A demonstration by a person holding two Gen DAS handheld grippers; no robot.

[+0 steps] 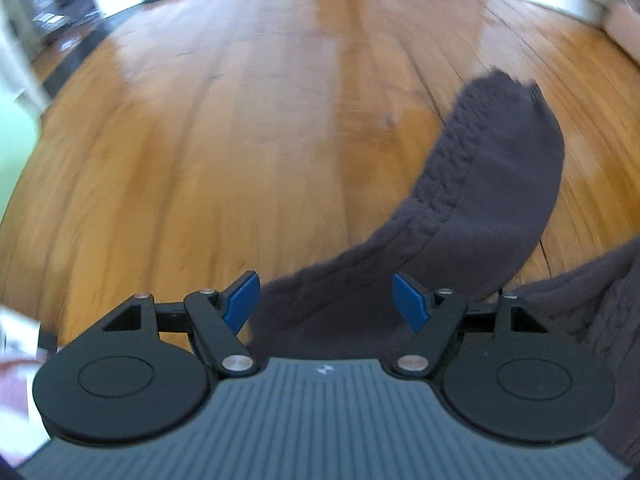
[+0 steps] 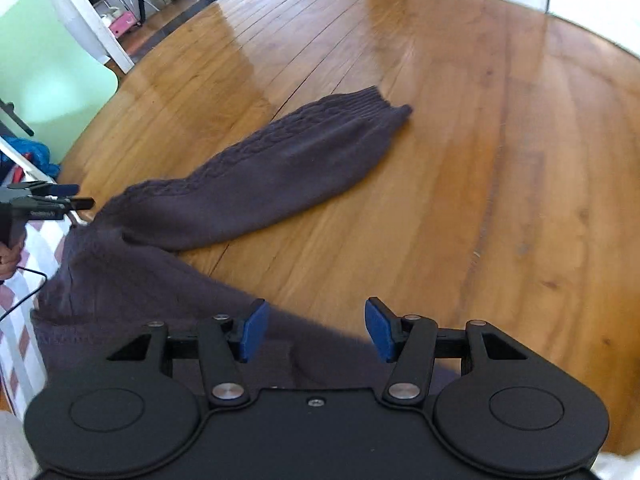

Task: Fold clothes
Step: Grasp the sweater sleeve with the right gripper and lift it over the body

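The dark knitted sweater (image 2: 256, 184) lies on the wooden desk (image 2: 500, 160), one cable-knit sleeve (image 1: 492, 168) stretched flat away from the body, its ribbed cuff (image 2: 370, 98) at the far end. My left hand-held gripper (image 1: 326, 300) hangs over the sleeve's base, blue pads apart, gripping nothing. My right hand-held gripper (image 2: 316, 328) is parted above the sweater's edge, also empty. A pale green chair (image 2: 48, 72) stands beyond.
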